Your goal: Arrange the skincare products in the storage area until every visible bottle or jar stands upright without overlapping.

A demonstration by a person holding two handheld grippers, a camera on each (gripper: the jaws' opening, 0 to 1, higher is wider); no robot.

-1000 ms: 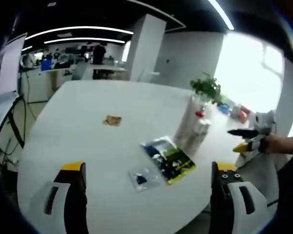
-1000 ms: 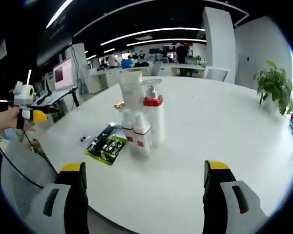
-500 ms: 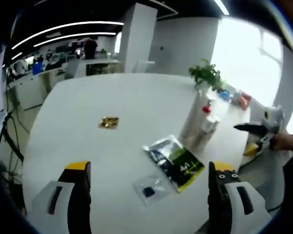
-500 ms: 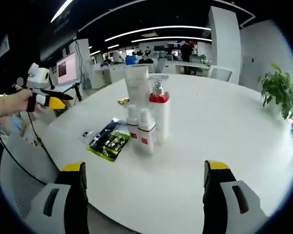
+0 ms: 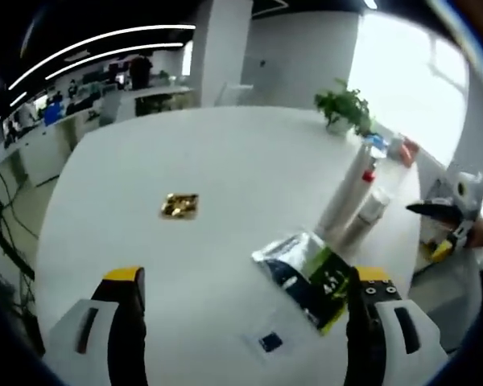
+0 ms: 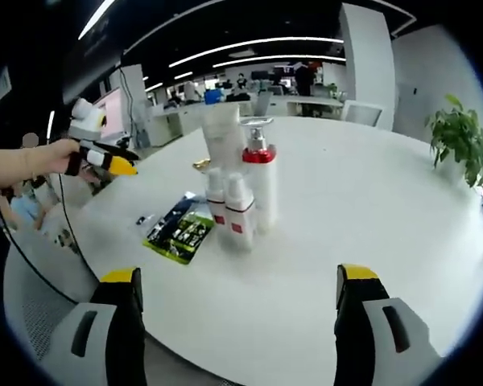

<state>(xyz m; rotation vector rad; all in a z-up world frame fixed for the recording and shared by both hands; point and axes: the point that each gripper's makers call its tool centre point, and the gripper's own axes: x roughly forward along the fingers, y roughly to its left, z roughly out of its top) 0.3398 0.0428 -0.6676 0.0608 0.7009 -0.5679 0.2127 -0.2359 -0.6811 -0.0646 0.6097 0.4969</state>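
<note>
Both tongs released, nothing between the jaws. Left gripper [image 5: 243, 322] hovers over the near edge of the table [image 5: 225, 161], jaws wide; right gripper [image 6: 237, 322] likewise at its own edge, aimed at the bottle cluster [image 6: 240, 189].

Cluster is the landmark: four skincare containers packed together mid-table, all upright. The tall white tube [image 6: 223, 141] stands at the back, the red-collared pump bottle [image 6: 258, 189] beside it, and two small red-banded bottles [image 6: 228, 211] are in front, touching or nearly so. My read: grouped tight, so spacing is what's left, not righting.

Left of the cluster lies a flat green-black packet [image 6: 178, 232], with a small clear sachet [image 5: 266, 342] beyond it. A gold wrapper [image 5: 179, 205] sits behind the cluster, well apart.

Writing: print on the packet and red bands, too blurred to read. No brand legible.
</note>
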